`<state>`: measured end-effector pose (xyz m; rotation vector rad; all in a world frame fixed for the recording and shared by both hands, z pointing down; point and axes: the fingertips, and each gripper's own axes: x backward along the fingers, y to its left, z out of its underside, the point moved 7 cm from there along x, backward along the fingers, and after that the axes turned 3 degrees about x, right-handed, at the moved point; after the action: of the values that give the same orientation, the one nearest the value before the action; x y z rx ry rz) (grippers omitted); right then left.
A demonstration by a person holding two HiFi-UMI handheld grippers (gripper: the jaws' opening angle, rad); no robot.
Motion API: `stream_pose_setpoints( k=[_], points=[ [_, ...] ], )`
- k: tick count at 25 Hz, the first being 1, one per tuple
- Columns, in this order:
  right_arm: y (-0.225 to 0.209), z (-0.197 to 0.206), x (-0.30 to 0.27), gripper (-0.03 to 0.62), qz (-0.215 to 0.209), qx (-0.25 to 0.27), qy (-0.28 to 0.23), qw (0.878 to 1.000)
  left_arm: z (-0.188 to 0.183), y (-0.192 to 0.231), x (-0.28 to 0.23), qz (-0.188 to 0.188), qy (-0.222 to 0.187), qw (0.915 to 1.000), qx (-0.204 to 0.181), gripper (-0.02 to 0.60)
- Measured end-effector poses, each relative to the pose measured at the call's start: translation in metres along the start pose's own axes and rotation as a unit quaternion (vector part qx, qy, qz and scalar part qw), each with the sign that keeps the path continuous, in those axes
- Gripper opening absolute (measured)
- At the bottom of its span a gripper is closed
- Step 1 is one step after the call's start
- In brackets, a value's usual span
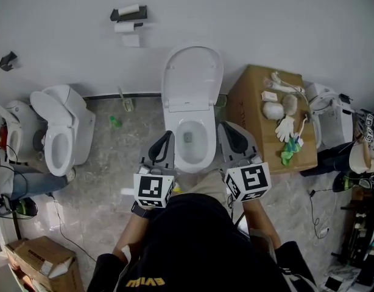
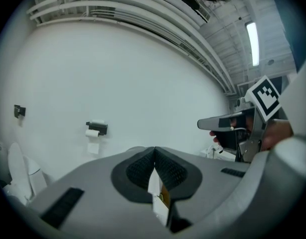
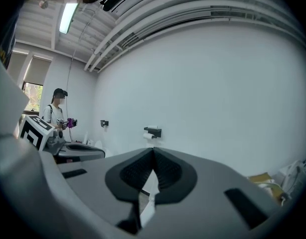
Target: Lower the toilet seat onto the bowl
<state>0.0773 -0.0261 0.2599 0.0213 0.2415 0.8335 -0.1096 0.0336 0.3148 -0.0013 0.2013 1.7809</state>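
Observation:
The white toilet stands against the wall in the head view, its seat and lid (image 1: 193, 78) raised upright above the open bowl (image 1: 193, 143). My left gripper (image 1: 168, 137) hovers at the bowl's front left, shut with nothing in it. My right gripper (image 1: 228, 130) is at the bowl's front right, also shut and empty. Neither touches the toilet. In the left gripper view the jaws (image 2: 154, 151) meet tip to tip and point at the bare wall, with the right gripper (image 2: 228, 123) off to the side. The right gripper view shows its shut jaws (image 3: 153, 152) and the left gripper (image 3: 78, 151).
A cardboard box (image 1: 254, 93) with gloves and brushes on top stands right of the bowl. A second toilet (image 1: 62, 135) is at the left, and a third toilet (image 1: 327, 120) at the right. A toilet-paper holder (image 1: 129, 14) hangs on the wall. Another person (image 3: 56, 111) stands far left.

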Motion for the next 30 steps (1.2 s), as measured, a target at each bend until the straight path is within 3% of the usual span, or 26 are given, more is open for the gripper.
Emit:
stream_pose_setpoints(
  k=[26, 30],
  points=[
    [-0.019, 0.009, 0.009, -0.006, 0.03, 0.001, 0.022, 0.999, 0.008, 0.001, -0.003, 0.004, 0.01, 0.9999, 0.008, 0.011],
    [-0.019, 0.015, 0.007, -0.006, -0.006, 0.027, 0.063, 0.998, 0.021, 0.004, 0.005, -0.001, 0.019, 0.9996, 0.022, 0.011]
  ],
)
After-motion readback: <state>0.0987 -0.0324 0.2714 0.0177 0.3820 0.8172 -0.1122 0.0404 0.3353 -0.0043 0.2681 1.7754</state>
